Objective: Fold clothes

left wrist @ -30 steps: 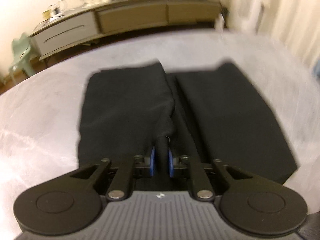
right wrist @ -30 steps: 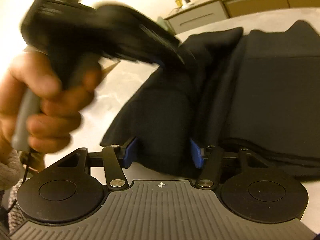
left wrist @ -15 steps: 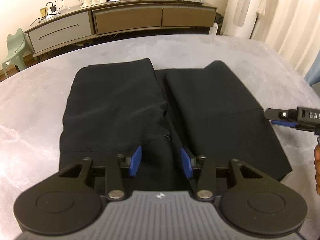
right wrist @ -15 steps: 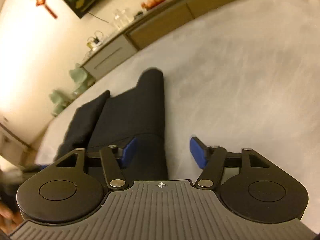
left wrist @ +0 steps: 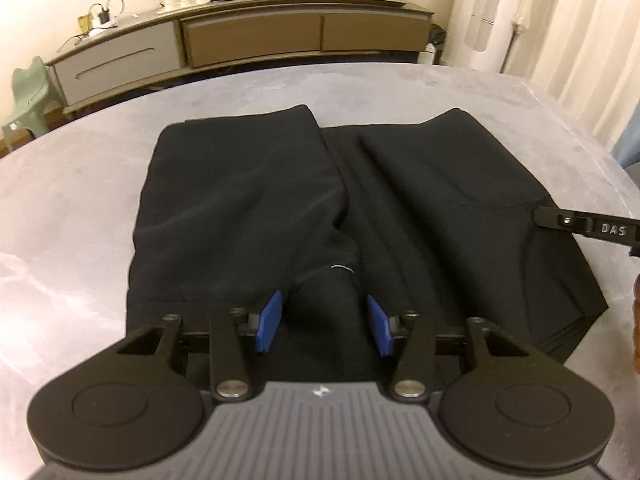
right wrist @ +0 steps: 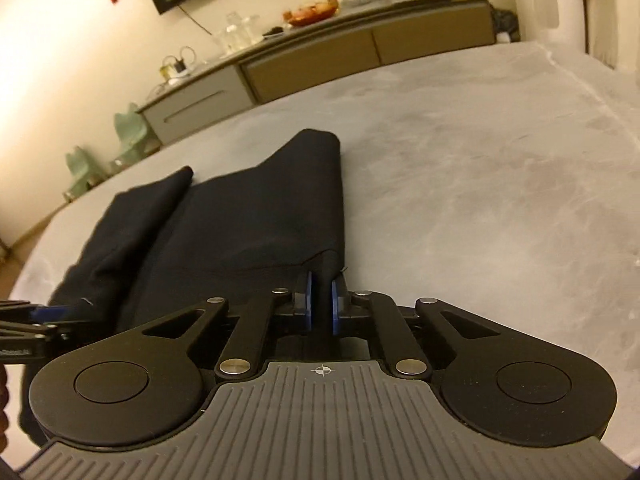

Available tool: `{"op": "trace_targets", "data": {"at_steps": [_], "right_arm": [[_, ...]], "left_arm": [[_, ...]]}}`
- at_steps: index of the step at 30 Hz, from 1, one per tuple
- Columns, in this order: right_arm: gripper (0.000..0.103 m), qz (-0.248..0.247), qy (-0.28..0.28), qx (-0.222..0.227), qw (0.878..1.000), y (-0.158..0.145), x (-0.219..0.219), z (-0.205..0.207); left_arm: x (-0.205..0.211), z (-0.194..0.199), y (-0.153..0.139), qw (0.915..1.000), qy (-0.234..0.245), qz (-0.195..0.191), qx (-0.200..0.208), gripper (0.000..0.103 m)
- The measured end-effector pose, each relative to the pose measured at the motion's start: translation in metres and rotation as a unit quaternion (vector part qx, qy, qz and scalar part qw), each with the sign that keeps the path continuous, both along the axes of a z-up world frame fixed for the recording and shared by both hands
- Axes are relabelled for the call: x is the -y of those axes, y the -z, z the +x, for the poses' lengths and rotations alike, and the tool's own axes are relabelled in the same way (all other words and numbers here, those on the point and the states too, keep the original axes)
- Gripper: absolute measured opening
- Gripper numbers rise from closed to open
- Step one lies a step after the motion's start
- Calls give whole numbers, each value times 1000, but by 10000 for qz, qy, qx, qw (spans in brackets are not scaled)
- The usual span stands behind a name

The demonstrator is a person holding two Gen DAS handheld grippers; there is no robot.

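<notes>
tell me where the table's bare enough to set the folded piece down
Bare grey table lies right of the black garment, out to the table's right edge. Another bare strip runs between the garment's far edge and the sideboard. The near middle is crowded: left gripper open over the cloth, right gripper shut on its right edge.

The garment is plain black, no pattern, with one tiny white thread. The table is mottled grey, kinda marble-looking. Both grippers, left and right, are black with blue pads. The sideboard is olive-brown with a grey drawer, next to a mint green chair.
</notes>
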State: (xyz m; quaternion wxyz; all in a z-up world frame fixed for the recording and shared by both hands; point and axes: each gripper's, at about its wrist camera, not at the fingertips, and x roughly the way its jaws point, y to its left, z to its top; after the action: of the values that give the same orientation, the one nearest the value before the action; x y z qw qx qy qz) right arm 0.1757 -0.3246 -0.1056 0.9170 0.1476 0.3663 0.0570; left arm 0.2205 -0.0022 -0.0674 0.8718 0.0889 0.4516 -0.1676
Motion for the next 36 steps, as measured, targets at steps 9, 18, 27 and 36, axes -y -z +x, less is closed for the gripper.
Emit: {"op": "trace_targets", "data": {"at_steps": [9,18,27,36], "right_arm": [[8,-122,10,-188,9997,-20,11,2],[27,-317,-257,971,9944,-70,-21,-63],[25,-544,-2632,915,9589,-37,-188,-63],[30,-535,-2315,871,9674,-64,-166,-53]], "left_arm": [[-23,-22,-18,9924,-228,-1206,-4,54],[-79,-47,-14,9828,-726,-1695,-82,53],[-144,-75,-20,9619,-1193,-2460,-42,51],[-144,-84,10,9662,-1089,-2334,-108,51]]}}
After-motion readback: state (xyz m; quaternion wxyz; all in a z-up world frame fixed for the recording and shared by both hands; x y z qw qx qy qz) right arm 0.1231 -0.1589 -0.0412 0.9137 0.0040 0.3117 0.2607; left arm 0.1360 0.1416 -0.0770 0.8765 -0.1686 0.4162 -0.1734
